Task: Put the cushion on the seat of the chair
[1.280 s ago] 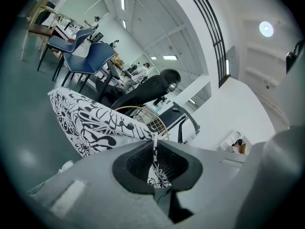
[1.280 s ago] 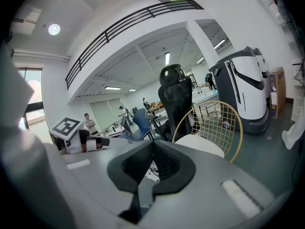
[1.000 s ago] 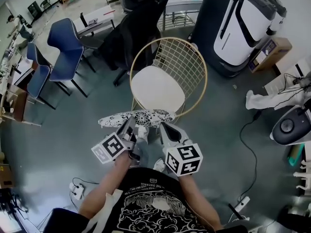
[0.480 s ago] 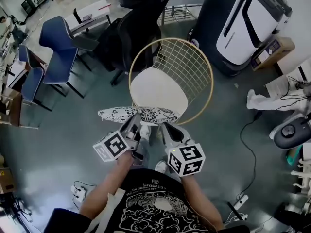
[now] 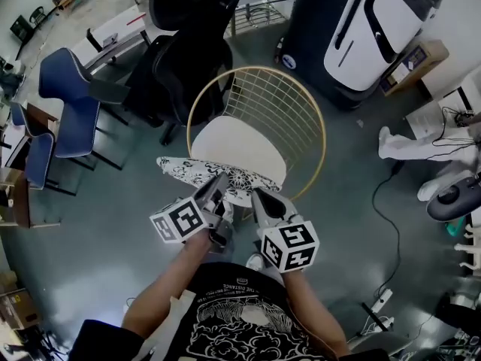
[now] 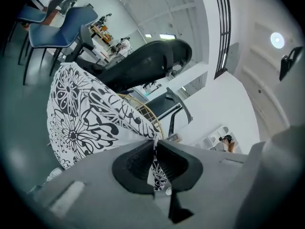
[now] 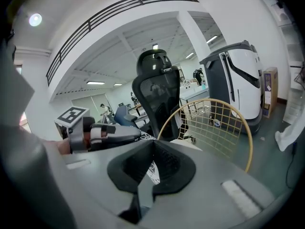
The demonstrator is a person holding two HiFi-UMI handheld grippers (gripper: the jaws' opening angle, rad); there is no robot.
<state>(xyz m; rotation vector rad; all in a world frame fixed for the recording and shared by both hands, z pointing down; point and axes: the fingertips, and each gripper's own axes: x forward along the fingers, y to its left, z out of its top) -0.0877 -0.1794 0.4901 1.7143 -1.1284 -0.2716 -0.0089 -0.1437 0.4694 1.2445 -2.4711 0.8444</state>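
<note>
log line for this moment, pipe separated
left gripper: shut on cushion | right gripper: shut on cushion | cushion: held at front edge of chair seat, not yet set down

You see everything under bright, even light from ceiling lamps (image 7: 35,19) that leave a soft sheen on the grey floor (image 5: 113,224), while fisheye bending darkens every view's rim.
</note>
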